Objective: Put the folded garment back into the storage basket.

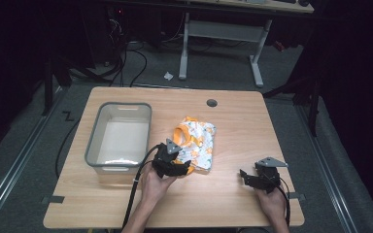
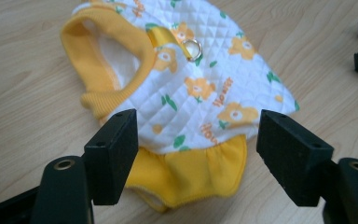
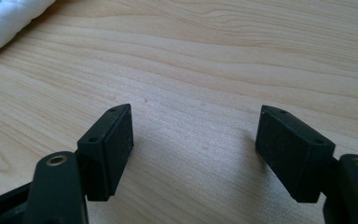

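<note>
My left gripper (image 2: 193,154), jaws spread, straddles the yellow hem of the small quilted white flower-print garment (image 2: 196,88). My right gripper (image 3: 196,149) sits spread over bare light wooden table (image 3: 214,56).

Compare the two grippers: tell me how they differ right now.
The left gripper sits at the near edge of the flowered yellow-and-white garment, while the right gripper is over bare table, apart from the cloth. The left gripper's jaws frame the garment's yellow ruffled hem; the right gripper's jaws frame only wood. The left gripper lies close to the grey bin; the right one is far from it. Both are open, black and hand-held.
</note>
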